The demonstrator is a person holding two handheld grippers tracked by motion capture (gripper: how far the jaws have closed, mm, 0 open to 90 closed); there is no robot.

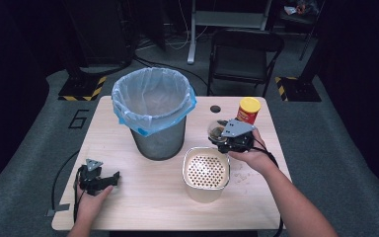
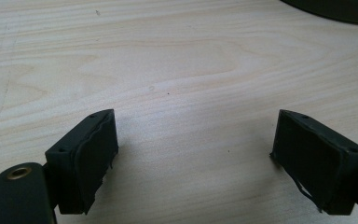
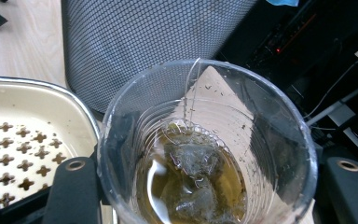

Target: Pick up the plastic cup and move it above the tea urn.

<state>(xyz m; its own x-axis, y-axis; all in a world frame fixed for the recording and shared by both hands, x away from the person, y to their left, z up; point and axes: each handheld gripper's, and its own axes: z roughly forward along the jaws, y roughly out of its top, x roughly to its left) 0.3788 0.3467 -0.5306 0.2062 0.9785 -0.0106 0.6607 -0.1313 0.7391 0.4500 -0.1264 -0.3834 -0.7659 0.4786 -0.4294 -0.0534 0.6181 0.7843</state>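
Note:
My right gripper (image 1: 225,138) is shut on a clear plastic cup (image 1: 216,131), held just above the table between the bin and the strainer box. In the right gripper view the cup (image 3: 205,140) sits between the two black jaws of the right gripper (image 3: 207,191). It holds yellowish tea and a soaked tea bag (image 3: 193,172), whose string runs up the cup's wall. My left gripper (image 1: 111,178) rests on the table at the front left, and the left gripper (image 2: 196,154) stands open over bare wood.
A grey mesh bin (image 1: 159,140) lined with a blue bag stands mid-table. A cream box with a perforated strainer top (image 1: 186,168) sits beside the cup, and its rim (image 3: 37,86) is close by. A yellow-lidded can (image 1: 248,111) stands at the back right. A folding chair (image 1: 244,52) is behind the table.

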